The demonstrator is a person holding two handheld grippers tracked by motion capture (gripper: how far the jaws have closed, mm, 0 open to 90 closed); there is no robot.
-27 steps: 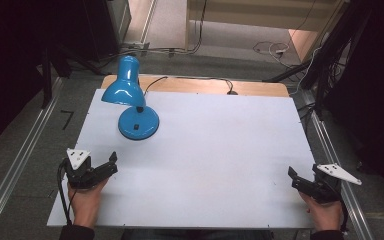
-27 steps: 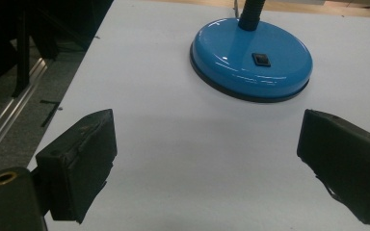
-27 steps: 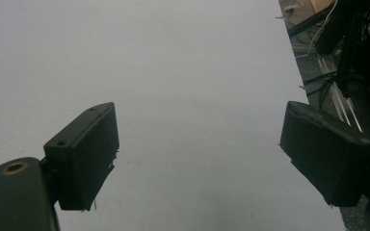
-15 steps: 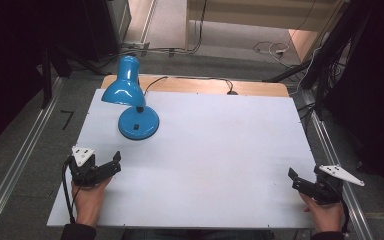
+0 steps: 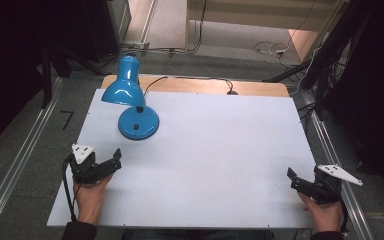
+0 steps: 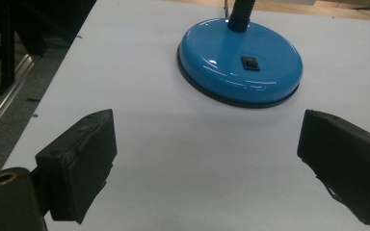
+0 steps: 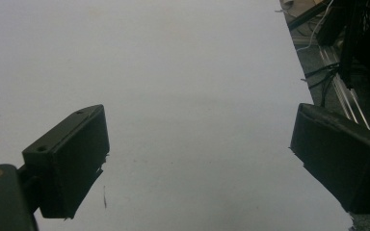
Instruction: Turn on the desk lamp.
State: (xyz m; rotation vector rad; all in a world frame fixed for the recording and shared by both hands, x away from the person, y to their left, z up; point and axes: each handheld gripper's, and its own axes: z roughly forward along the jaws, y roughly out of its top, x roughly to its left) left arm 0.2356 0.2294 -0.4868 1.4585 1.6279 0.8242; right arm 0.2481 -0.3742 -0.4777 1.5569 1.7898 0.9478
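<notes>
The left gripper (image 5: 114, 159) is approaching the blue desk lamp (image 5: 131, 102), which stands on the far left part of the white table (image 5: 220, 150); its jaws are spread wide with nothing between them, and the lamp's round base (image 6: 240, 61) lies just ahead of them. The right gripper (image 5: 294, 179) rests well apart from the lamp at the near right edge, jaws also spread and empty. I judge that the next move needs the left gripper to go forward to the switch (image 6: 250, 63) on the base; the lamp stands upright, its neck rising from the base and its shade pointing down to the left.

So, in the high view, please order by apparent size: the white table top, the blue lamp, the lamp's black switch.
1. White table top, largest by far.
2. Blue lamp, at the far left of the top.
3. Black switch on the lamp's round base, a tiny dark spot.
</notes>
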